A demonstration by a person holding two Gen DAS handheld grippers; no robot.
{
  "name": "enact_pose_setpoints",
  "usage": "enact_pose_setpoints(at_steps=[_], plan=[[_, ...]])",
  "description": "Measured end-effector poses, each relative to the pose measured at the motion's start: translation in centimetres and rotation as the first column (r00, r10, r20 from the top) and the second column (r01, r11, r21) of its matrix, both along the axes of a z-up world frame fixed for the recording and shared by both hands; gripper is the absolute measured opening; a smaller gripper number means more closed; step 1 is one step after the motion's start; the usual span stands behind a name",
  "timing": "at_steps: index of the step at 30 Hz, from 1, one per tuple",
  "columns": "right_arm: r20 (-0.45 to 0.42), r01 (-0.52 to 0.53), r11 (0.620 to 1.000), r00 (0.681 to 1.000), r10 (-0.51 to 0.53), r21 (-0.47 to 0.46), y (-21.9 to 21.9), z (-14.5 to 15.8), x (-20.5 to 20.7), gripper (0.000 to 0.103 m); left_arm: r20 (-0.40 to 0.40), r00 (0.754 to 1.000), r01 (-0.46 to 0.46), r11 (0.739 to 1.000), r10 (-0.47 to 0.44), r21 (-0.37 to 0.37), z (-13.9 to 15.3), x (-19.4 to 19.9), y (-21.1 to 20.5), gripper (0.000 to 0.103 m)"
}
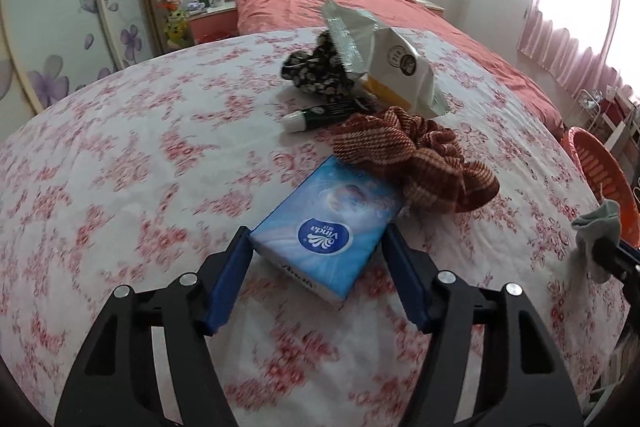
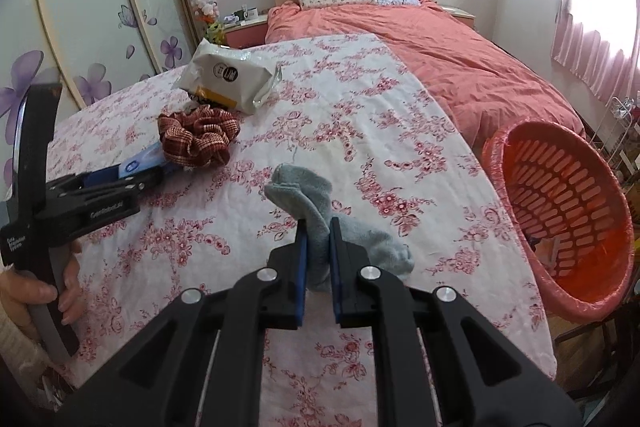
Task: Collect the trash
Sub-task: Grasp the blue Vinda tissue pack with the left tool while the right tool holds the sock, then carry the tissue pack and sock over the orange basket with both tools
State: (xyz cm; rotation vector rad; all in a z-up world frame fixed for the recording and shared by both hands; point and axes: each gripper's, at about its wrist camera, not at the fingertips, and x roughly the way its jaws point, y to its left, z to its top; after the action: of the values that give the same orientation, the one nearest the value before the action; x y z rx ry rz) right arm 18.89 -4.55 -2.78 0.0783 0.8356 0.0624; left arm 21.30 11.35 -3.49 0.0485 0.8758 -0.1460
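Left gripper (image 1: 316,247) spread around blue rectangular tissue pack (image 1: 326,223), lower centre; right gripper (image 2: 318,251) pinching limp grey sock (image 2: 320,223), centre frame.

Right tool (image 2: 318,227) pinches a grey sock (image 2: 320,203) — beside an orange basket (image 2: 568,187).

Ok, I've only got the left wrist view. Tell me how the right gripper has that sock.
Observer: The right gripper has its jaws shut on the sock near its middle; both ends stick out past them.
Operator: Now give me the inside of the basket.
Observer: The basket has a pink liner folded over its rim, and a few scraps lie at the bottom.
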Motion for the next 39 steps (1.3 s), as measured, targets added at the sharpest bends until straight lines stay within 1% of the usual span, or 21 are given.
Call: enact_pose_setpoints(at_steps=[5, 8, 17, 26, 30, 39], plan=[[0.020, -0.005, 1.000, 1.000, 0.005, -0.002, 0.0, 0.7, -0.9, 0.011, 0.028, 0.999, -0.023, 1.000, 0.023, -0.007, 1.0, -1.5, 0.8, 0.066], [0.033, -0.003, 1.000, 0.999, 0.003, 0.003, -0.1, 1.2, -1.5, 0.011, 0.055, 0.998, -0.032, 0.999, 0.032, -0.013, 2.1, -2.6, 1.2, 0.066], [0.079, 0.009, 1.000, 0.997, -0.011, 0.015, -1.2, 3.0, -2.8, 0.011, 0.108, 0.994, -0.010, 1.000, 0.013, -0.027, 4.9, -4.3, -0.2, 0.066], [0.107, 0.082, 0.996, 0.990, -0.087, 0.045, -4.9, 4.0, -3.6, 0.011, 0.146, 0.987, 0.066, 0.997, -0.059, -0.044, 6.7, -5.6, -4.7, 0.066], [0.125, 0.124, 0.989, 0.983, -0.133, 0.074, -7.3, 4.4, -3.9, 0.011, 0.172, 0.981, 0.103, 0.994, -0.095, -0.035, 7.3, -6.2, -7.6, 0.066], [0.148, 0.226, 0.962, 0.957, -0.248, 0.151, -13.9, 4.8, -4.4, 0.011, 0.185, 0.966, 0.198, 0.977, -0.181, -0.075, 7.2, -6.0, -13.4, 0.066]])
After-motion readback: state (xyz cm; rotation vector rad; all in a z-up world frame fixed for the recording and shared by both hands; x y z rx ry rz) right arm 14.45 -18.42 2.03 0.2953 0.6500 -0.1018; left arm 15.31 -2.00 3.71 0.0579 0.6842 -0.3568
